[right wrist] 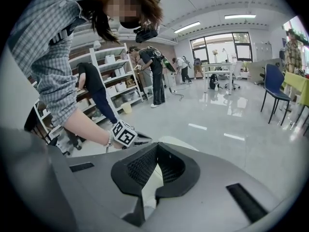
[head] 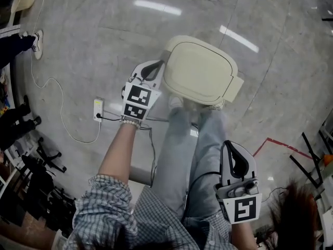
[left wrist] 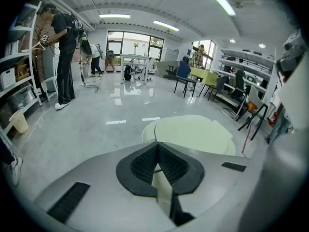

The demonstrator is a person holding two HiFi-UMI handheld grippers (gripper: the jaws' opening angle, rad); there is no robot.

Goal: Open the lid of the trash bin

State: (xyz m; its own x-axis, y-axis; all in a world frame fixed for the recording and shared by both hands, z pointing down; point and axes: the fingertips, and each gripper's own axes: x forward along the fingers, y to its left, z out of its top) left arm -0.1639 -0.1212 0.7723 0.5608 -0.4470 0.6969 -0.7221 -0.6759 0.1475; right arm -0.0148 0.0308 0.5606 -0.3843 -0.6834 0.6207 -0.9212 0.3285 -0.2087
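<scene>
At 6 o'clock, looks along the left gripper [left wrist: 158,146]: dark ribbed pads [left wrist: 140,166] meeting at the tips, clamped on nothing. Just past the tips, toward 1 o'clock, catches the cream trash bin lid [left wrist: 193,133], lying flat, with more cream showing through the slit below the tips. Cannot tell touching or apart. Farther out, takes in a glossy grey floor [left wrist: 96,124]. At 10 o'clock finds a person [left wrist: 65,57] in dark clothes standing beside white shelving [left wrist: 21,71]. At 12 o'clock, windows [left wrist: 135,42]; at 2 o'clock, a blue chair [left wrist: 183,79]; at 4 o'clock, a red line [left wrist: 247,139] on the floor.
</scene>
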